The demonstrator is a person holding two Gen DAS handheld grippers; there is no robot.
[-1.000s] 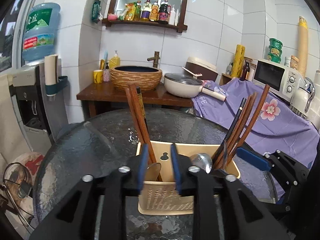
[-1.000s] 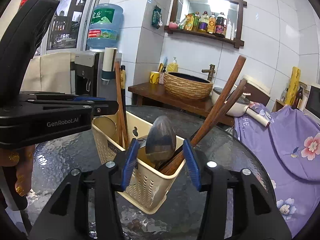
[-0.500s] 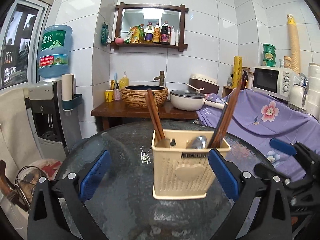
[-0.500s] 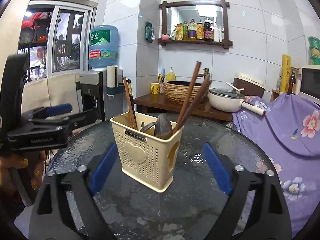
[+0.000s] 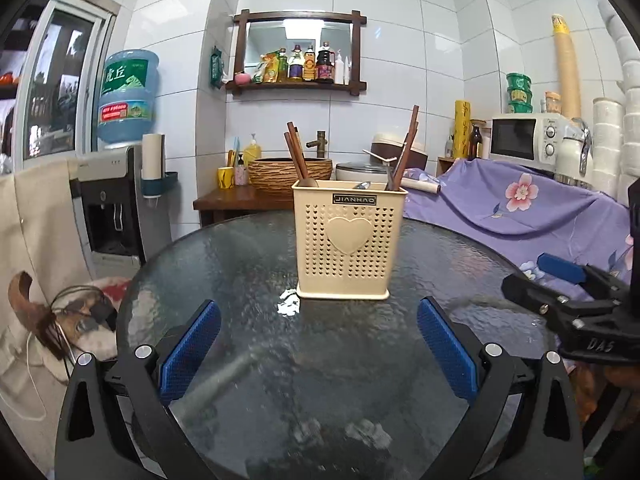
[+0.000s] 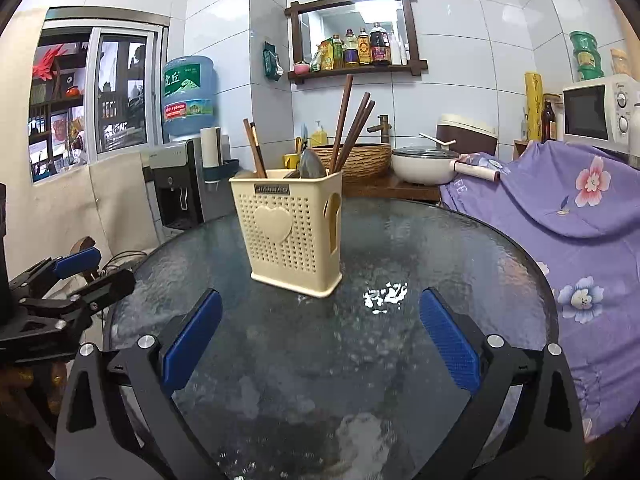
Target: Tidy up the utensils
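Round glass surface [image 5: 224, 264], wet-looking, glare patches on it. Purple floral cloth [image 5: 520, 208] draped over whatever sits to its right.

Caddy [image 5: 347, 240]: cream plastic, perforated, heart on the front face, upright on the surface toward the far half, nothing touching its outside. Right wrist view catches it corner-on [image 6: 288, 232], side slot visible.

Left gripper [image 5: 318, 352]: jaws wide apart, nothing between them, blue pads clear of the caddy, which stands ahead on the centreline. Also shows at the left edge of the right view [image 6: 76, 276].

Right gripper [image 6: 320, 346]: jaws still opening, almost fully spread, nothing between them; caddy ahead and slightly left. Also shows at the right edge of the left view [image 5: 560, 276].

Chopsticks [image 6: 352, 132]: dark wood, one bunch leaning right in the right compartment, a second bunch [image 6: 254, 148] leaning left in the left one.

Spoon [image 6: 311, 164]: metal bowl pokes above the rim, between the two bunches.
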